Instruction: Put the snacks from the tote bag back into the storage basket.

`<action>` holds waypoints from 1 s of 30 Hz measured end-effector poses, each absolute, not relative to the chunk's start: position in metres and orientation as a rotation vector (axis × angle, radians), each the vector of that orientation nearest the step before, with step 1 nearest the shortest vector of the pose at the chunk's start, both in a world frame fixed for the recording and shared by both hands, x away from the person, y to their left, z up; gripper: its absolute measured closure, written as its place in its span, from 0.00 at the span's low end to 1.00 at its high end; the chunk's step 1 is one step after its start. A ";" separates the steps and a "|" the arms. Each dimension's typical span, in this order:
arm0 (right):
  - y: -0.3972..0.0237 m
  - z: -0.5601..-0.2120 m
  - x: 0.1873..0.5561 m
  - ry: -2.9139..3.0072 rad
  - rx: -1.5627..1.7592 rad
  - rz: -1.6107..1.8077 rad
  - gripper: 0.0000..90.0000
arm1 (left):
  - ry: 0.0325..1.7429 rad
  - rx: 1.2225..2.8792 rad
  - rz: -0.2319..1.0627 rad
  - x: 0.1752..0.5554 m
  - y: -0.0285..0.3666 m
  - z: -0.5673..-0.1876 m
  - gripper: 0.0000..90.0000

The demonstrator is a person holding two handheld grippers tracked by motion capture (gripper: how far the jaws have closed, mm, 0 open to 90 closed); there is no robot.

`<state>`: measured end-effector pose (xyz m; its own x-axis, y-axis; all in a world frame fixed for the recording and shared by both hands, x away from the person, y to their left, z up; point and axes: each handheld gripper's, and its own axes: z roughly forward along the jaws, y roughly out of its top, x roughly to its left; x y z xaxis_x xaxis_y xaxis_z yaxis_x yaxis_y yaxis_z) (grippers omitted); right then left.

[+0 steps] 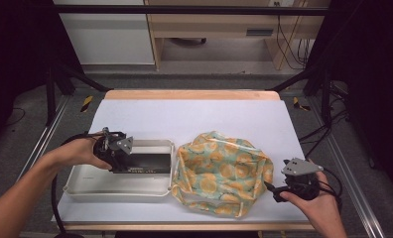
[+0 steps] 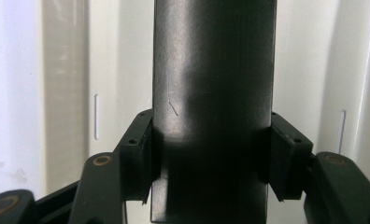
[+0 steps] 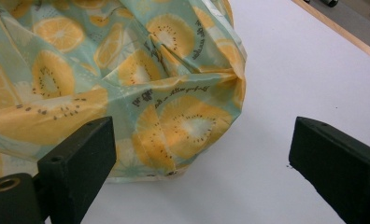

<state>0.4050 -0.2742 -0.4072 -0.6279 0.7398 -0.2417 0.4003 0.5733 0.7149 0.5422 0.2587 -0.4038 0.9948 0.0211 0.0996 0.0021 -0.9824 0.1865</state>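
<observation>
1. A white-covered table [image 1: 194,116] filled the middle of the high view, with a person's two forearms coming in from the near edge, each hand holding a two-jaw gripper.
2. A shallow white tray [image 1: 85,186] lay on the near left part of the table; it serves here as the landmark for everything else.
3. A long black box [image 1: 146,162] sat inside the tray, along its far right portion, lying lengthwise.
4. The left gripper [image 1: 130,161] reached into the tray from its left side, and the left hand [image 1: 85,151] held it just above the tray's far left corner.
5. In the left gripper view, both pads pressed against the two sides of the black box [image 2: 213,107], so this claw was clamped on the box, with the tray's white wall [image 2: 66,93] behind it.
6. A crumpled bag printed with orange slices [image 1: 224,171] lay just to the right of the tray, touching or nearly touching its right rim.
7. The right gripper [image 1: 271,191] sat well to the right of the tray, at the bag's near right edge, held by the right hand [image 1: 316,203].
8. In the right gripper view, the jaws stood wide apart with nothing pinched; the bag [image 3: 127,84] lay ahead of the left jaw, and bare table [image 3: 276,93] lay ahead of the other.
</observation>
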 end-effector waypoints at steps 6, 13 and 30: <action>-0.275 -0.408 0.405 2.278 0.914 0.854 0.09 | 0.026 2.946 0.140 0.545 0.260 -0.407 0.46; -0.278 -0.407 0.402 2.270 0.913 0.863 0.08 | 0.161 2.894 0.164 0.546 0.263 -0.395 0.20; -0.271 -0.403 0.422 2.108 1.050 0.915 0.07 | 0.862 2.307 0.468 0.522 0.309 -0.366 0.07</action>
<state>0.4224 -0.2713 -0.4031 -0.5027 0.8390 -0.2082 0.4210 0.4479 0.7887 0.5224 0.3094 -0.3659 0.7239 0.6817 0.1061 0.4606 -0.5920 0.6614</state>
